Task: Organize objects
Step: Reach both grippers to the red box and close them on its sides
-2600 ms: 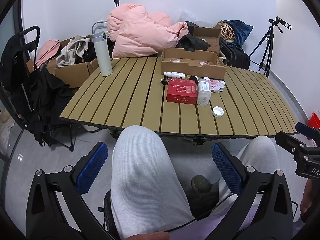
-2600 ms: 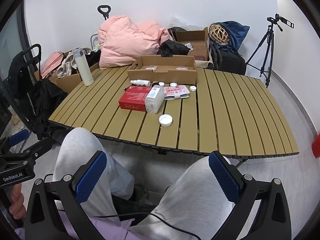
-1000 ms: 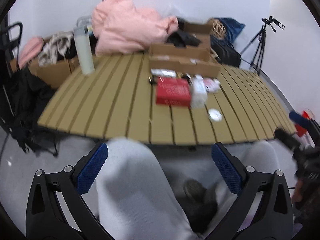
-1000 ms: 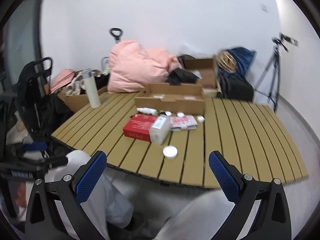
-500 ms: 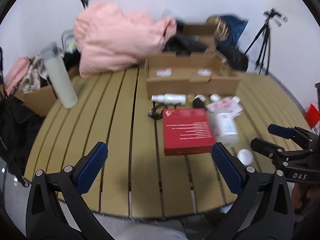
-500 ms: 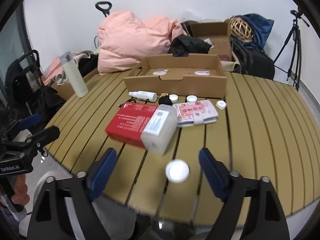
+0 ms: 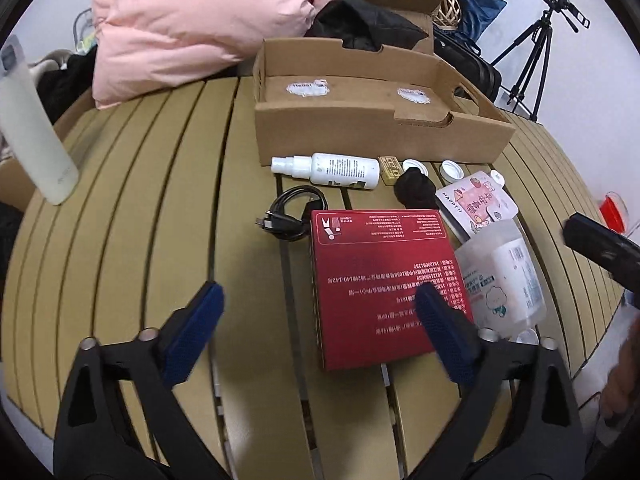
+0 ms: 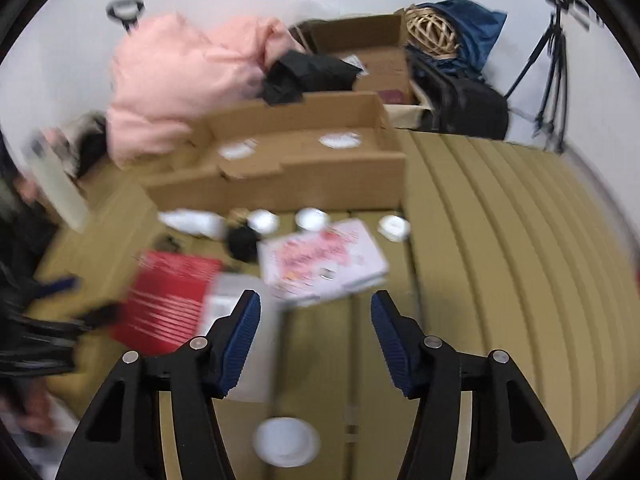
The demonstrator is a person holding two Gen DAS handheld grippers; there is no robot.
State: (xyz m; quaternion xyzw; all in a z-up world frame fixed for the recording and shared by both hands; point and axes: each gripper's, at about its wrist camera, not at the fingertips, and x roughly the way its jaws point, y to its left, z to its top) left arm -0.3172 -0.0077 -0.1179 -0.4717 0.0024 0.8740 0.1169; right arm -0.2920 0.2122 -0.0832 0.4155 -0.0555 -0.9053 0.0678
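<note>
Left gripper (image 7: 318, 330) and right gripper (image 8: 316, 328) are held open, jaws just narrowing, empty; round white plastic lid (image 8: 286, 441) near slatted table's (image 8: 500, 260) front edge could be knocked off.

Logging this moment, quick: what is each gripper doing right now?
Left gripper: open, holding nothing, jaws just been closing slightly.
Right gripper: open, holding nothing, jaws just been closing.

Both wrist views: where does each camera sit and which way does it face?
Left wrist: on the left hand-held gripper, angled down at the red box; its open blue pads frame bare table; the right hand-held gripper shows at the right edge.
Right wrist: on the right hand-held gripper, blurred, above the white cap; jaws have been closing, nothing between them.
Shared: red box, cardboard tray, pink card.
</note>
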